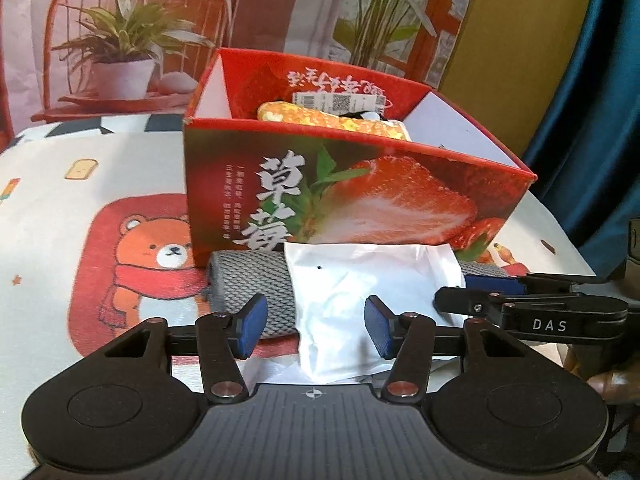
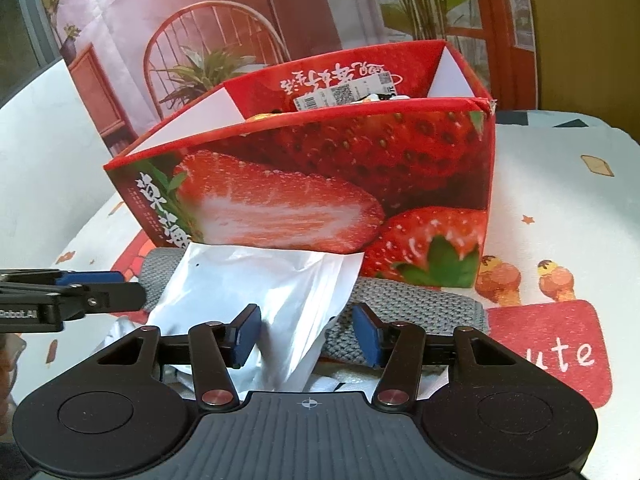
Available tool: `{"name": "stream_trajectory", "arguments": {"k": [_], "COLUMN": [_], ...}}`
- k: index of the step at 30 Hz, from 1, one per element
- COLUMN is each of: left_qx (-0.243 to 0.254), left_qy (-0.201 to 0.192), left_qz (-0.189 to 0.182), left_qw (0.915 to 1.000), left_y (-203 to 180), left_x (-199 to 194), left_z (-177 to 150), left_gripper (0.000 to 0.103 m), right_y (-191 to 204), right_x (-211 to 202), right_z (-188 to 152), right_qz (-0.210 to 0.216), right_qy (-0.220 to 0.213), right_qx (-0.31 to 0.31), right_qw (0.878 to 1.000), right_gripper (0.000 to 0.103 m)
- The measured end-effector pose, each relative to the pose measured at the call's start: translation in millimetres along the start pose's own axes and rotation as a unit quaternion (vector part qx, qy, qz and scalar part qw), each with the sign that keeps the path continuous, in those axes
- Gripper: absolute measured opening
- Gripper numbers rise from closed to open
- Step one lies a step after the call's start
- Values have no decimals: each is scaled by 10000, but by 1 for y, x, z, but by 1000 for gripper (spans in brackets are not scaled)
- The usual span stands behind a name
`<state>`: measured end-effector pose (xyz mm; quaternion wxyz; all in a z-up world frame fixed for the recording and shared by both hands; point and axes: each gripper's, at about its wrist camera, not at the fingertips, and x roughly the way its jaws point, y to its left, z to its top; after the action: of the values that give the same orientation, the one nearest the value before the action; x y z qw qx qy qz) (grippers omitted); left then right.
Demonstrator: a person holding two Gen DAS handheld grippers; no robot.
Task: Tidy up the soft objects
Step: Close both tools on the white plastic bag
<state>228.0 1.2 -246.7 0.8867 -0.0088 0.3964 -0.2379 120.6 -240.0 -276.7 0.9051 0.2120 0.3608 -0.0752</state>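
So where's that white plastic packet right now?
In both wrist views the white packet lies on the grey knitted cloth, just in front of the strawberry box.

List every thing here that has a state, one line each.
Strawberry box: open at the top, upright, an orange plush toy with tags inside.
White plastic packet: crumpled, lying on the grey knit cloth before the box.
Left claw: open, pads either side of the packet, not pressing.
Right claw: open, over the packet's edge.
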Motion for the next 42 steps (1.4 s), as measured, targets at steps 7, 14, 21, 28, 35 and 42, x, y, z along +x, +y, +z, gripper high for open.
{"name": "stream_trajectory", "arguments": {"k": [7,14,21,28,35,42], "left_qx": [-108,-348,-479,-470,-363,-362], "left_qy": [292,474,604,636,610,534], "left_qz": [-179,-422,-620,-710,-661,-726], "left_qw": [9994,9974,9951,9943,9953,9953], "left_y": [3,10,15,15,9,7], "left_x": [21,37,51,55,54,47], "left_z": [0,-6,-4,-3,-3,0], "left_gripper": [53,53,53,53,52,38], "right_y": [1,-4,-10,-3,2,-1], "right_x": [4,8,12,20,29,23], "right_z": [-1,-3,-3,1,8,10], "right_qz": [1,91,216,227,209,254], "right_qy": [93,161,196,321,336,349], "right_qx": [-13,150,299,109,29,243], "right_qw": [10000,9997,9991,9992,9992,9988], "right_gripper": [48,49,51,61,63,48]}}
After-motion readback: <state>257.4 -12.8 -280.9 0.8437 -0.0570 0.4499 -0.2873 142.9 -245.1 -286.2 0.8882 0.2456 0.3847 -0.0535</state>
